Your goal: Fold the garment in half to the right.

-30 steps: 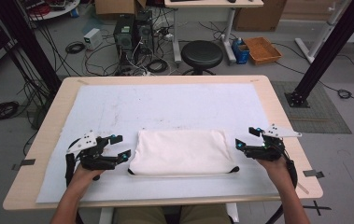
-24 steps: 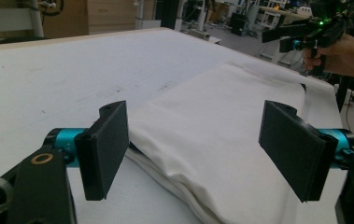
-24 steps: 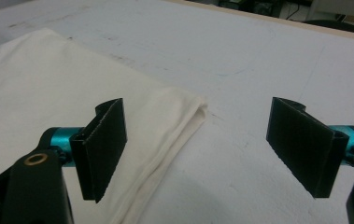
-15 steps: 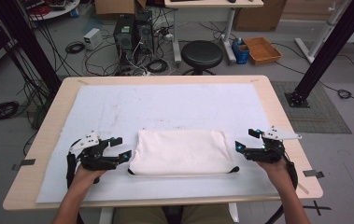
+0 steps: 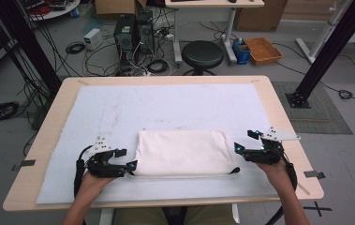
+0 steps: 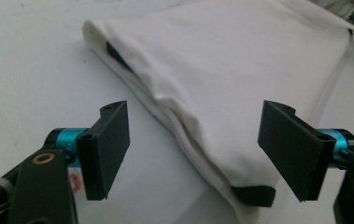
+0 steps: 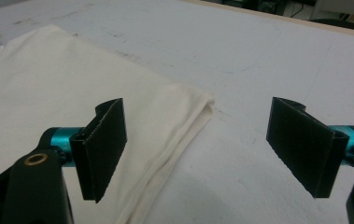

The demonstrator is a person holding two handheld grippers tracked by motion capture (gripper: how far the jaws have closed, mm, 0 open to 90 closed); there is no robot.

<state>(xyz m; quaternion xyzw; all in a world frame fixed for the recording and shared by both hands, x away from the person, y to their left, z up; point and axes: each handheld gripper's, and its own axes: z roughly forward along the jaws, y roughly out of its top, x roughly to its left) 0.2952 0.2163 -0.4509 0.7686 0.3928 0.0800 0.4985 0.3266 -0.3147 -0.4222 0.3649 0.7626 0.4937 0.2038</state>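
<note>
A folded cream cloth (image 5: pixel 182 152) with dark trim lies flat near the front of the white mat. My left gripper (image 5: pixel 127 159) sits at the cloth's left edge, jaws wide apart. In the left gripper view the cloth's layered edge (image 6: pixel 198 126) runs between the jaws, with a dark corner tab (image 6: pixel 254 195) low down. My right gripper (image 5: pixel 243 143) rests at the cloth's right edge, open too. The right gripper view has the cloth's far corner (image 7: pixel 184 116) between its jaws, nothing pinched.
The white mat (image 5: pixel 166 108) covers most of the wooden table (image 5: pixel 283 108). Beyond the table stand a black stool (image 5: pixel 202 54), computer towers (image 5: pixel 133 33), floor cables and an orange tray (image 5: pixel 263 49). Black frame posts (image 5: pixel 327 51) rise at both sides.
My left gripper has crept slightly right, closer to the cloth's left edge. The right gripper and the cloth stay as they were.
</note>
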